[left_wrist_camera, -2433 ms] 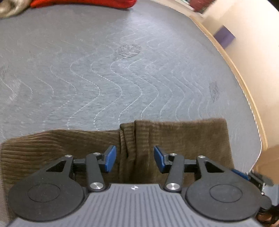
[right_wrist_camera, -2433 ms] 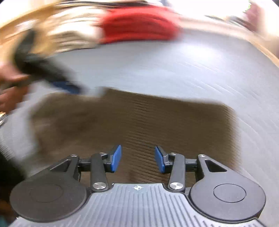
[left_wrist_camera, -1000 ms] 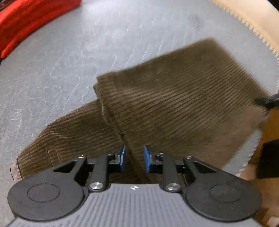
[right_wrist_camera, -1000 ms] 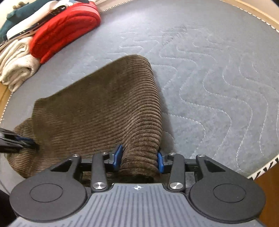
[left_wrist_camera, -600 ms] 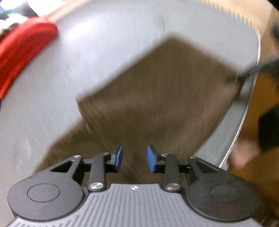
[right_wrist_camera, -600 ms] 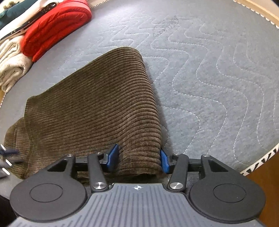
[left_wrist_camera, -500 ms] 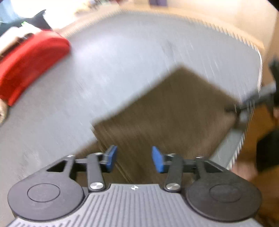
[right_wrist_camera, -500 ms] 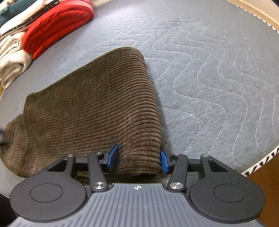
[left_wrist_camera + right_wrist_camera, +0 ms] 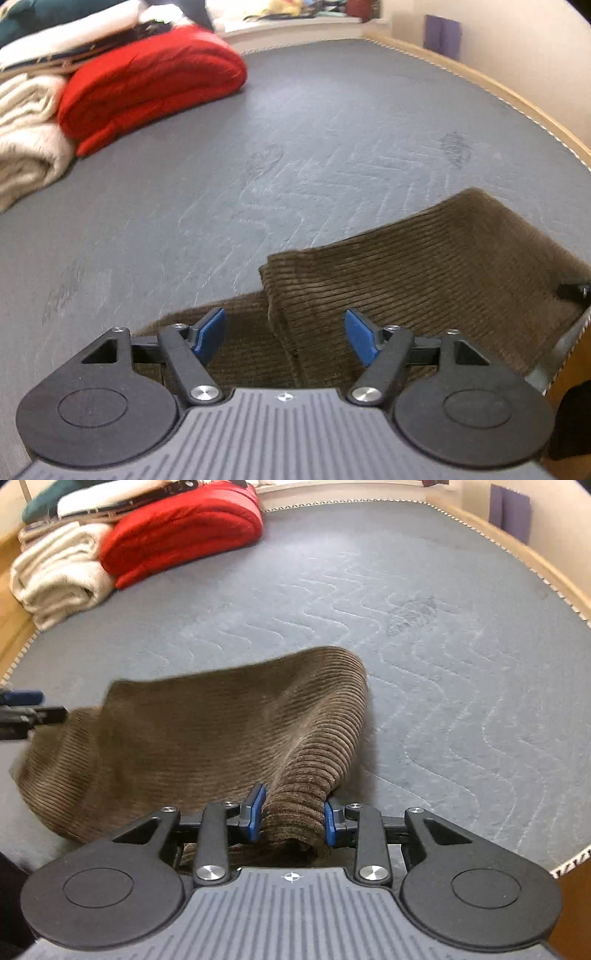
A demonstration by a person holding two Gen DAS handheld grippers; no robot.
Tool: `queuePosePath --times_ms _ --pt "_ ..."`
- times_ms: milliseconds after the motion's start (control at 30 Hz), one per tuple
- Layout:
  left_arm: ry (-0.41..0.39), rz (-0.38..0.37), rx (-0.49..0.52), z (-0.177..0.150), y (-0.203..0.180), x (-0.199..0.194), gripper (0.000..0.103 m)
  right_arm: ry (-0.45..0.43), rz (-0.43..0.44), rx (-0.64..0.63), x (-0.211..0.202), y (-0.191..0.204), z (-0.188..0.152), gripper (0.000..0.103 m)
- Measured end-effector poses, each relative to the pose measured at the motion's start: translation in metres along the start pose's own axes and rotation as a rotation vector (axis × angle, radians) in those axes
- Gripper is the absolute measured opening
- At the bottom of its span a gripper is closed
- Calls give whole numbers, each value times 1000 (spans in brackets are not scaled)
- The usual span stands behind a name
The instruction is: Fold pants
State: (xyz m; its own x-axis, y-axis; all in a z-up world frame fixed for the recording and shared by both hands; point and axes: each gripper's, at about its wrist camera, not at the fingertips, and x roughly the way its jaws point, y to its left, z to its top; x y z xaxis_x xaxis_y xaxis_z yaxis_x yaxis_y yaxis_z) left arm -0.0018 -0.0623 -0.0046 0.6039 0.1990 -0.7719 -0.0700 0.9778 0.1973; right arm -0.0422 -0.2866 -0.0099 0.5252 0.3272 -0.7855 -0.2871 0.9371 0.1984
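Observation:
Brown corduroy pants [image 9: 424, 266] lie folded near the front edge of a grey quilted mattress [image 9: 295, 147]. My left gripper [image 9: 284, 328] hovers over the inner fold edge; its jaws are opening and the blue pads touch no cloth. In the right wrist view my right gripper [image 9: 293, 808] is closing, with its pads pressed on a bunched fold of the pants [image 9: 221, 720], which rises off the mattress [image 9: 443, 664] there. The left gripper [image 9: 22, 705] shows at the left edge of that view, at the pants' far end.
A folded red blanket [image 9: 181, 524] and cream towels [image 9: 59, 579] are stacked at the mattress's far left corner. A wooden bed frame [image 9: 517, 103] runs along the right side. The mattress edge drops off just right of the pants.
The left gripper has let go of the pants, spread its jaws and tilted up. The right gripper has squeezed tighter on its fold and lifted it.

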Motion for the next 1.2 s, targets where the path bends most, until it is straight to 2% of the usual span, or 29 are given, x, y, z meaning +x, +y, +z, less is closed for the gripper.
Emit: queuePosePath --times_ms 100,267,400,467,567,600,633,700,867,900,933,967,1000,1033,1133,1200 --pt "3 -17 -25 2 4 -10 76 -10 -27 52 8 -1 -3 32" --pt "11 -119 -76 0 15 -19 85 -15 -51 -12 10 6 -5 32" --pt "8 -138 -81 4 12 -16 84 -20 -37 5 9 4 -4 32" --pt "3 -162 -93 5 11 -18 78 -30 -35 -7 7 5 -4 32" --pt "-29 -222 -96 8 6 -21 54 -56 -39 -66 1 14 -5 31" --pt "-38 -237 -88 9 3 -23 42 -65 -39 -84 -1 16 -5 31" --pt "-47 -249 -81 10 0 -24 37 -72 -38 -95 -2 17 -5 31" --pt "-65 -275 -68 12 -5 -28 31 -85 -31 -100 -5 18 -4 31" --pt "-117 -370 -95 17 -11 -36 30 -150 -8 -173 -16 31 -3 30" --pt "-122 -403 -113 18 -11 -38 36 -174 1 -212 -21 38 -5 30" --pt "-127 -451 -137 20 -10 -39 53 -204 11 -259 -26 46 -6 30" --pt "-137 -503 -162 21 -9 -41 63 -234 22 -305 -31 54 -8 30" --pt "-150 -544 -181 22 -8 -44 78 -268 39 -363 -36 65 -12 29" --pt "-165 -585 -199 23 -8 -46 84 -292 53 -409 -39 73 -14 29" --pt "-156 -696 -236 24 -9 -47 86 -332 95 -532 -45 100 -24 29" --pt "-119 -695 -241 24 -12 -42 86 -351 124 -595 -46 115 -29 29"
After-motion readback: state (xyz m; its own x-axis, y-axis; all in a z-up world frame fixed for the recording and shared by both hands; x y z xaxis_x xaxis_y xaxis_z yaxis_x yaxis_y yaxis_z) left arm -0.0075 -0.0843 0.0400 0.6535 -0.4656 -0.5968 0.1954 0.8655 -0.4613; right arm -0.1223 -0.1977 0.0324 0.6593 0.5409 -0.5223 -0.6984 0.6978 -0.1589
